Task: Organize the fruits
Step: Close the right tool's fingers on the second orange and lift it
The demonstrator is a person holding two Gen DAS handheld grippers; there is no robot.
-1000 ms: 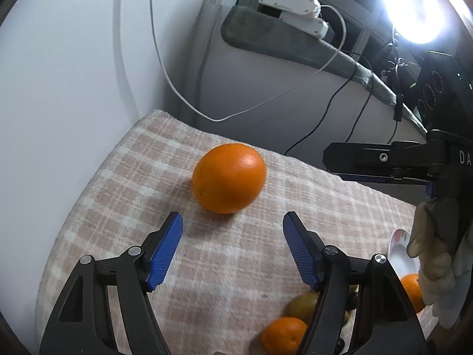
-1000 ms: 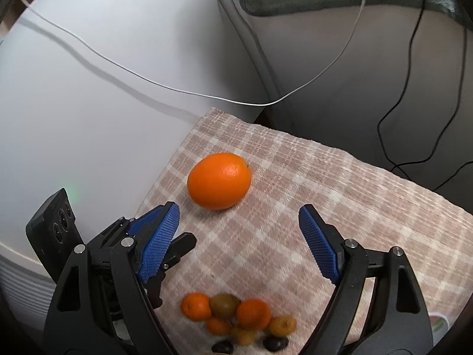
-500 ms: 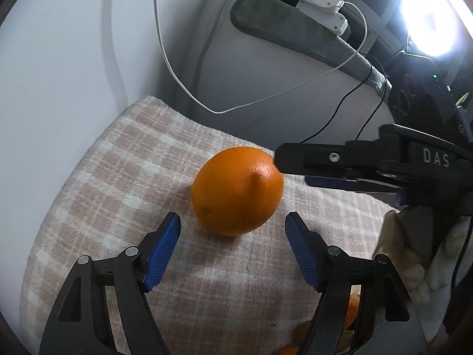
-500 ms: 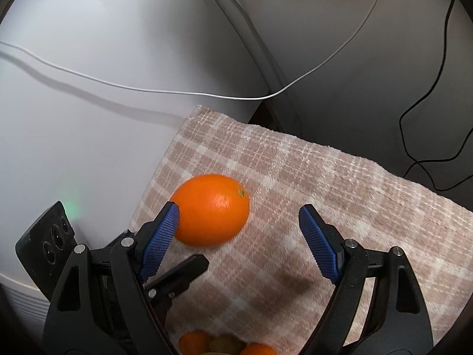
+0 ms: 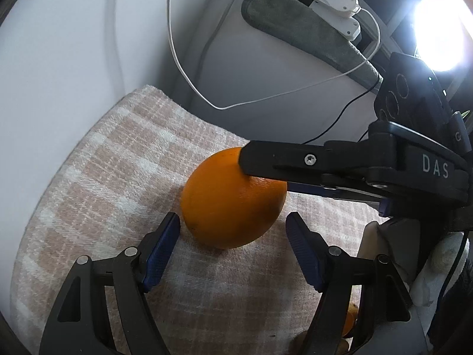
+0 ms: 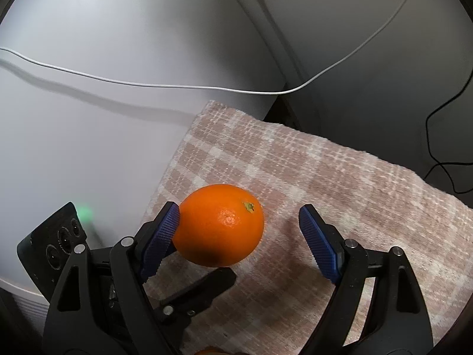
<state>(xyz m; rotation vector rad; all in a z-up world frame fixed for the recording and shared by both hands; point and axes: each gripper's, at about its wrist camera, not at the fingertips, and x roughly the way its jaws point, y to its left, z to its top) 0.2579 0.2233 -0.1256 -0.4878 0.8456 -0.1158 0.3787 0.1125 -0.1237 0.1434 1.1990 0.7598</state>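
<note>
Orange not yet picked up, both grippers closing in

Orange (image 5: 233,198) sits on the checked cloth (image 5: 124,159) near its far corner, not lifted. Left gripper (image 5: 233,248) spread wide, jaws just opened a bit more, blue pads either side of the fruit's near end, no contact seen. Right gripper (image 6: 239,236) also spread; its left pad (image 6: 161,233) looks to touch or nearly touch the fruit's side, other pad well apart, so no pinch. Judged: grasp stage only, sorting mostly ahead. Small fruits barely show at the bottom edge (image 5: 348,325). Orange: oval, glossy, pebbled peel, green stem nub. Cloth: woven, soft, pink-beige plaid. Pads: ribbed blue; fingers hard black plastic.
</note>
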